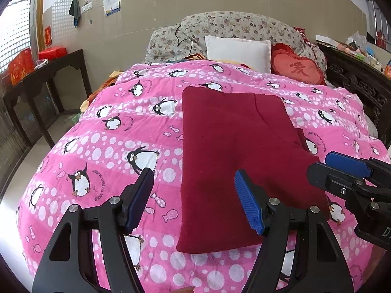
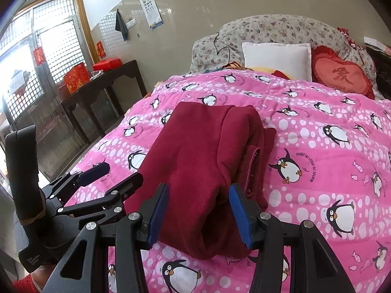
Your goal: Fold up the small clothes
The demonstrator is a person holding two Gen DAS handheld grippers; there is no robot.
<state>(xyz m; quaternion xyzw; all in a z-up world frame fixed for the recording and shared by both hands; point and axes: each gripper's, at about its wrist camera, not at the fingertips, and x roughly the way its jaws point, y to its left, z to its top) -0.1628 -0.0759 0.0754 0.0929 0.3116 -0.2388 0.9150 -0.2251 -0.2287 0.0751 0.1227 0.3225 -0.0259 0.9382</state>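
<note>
A dark red fleece garment [image 1: 234,151] lies folded into a long strip on the pink penguin quilt [image 1: 110,146]. My left gripper [image 1: 193,195] is open and empty, hovering over the garment's near left edge. My right gripper [image 2: 199,210] is open, its jaws standing either side of the garment's [image 2: 195,161] near right edge, not closed on it. The right gripper also shows at the right of the left wrist view [image 1: 342,168], and the left gripper at the left of the right wrist view [image 2: 102,178].
A white pillow [image 1: 238,51], a red heart cushion [image 1: 298,69] and a floral bedding roll [image 1: 244,26] lie at the bed's head. A dark side table [image 1: 44,73] with red boxes stands left of the bed. Dark carved furniture [image 1: 361,80] is on the right.
</note>
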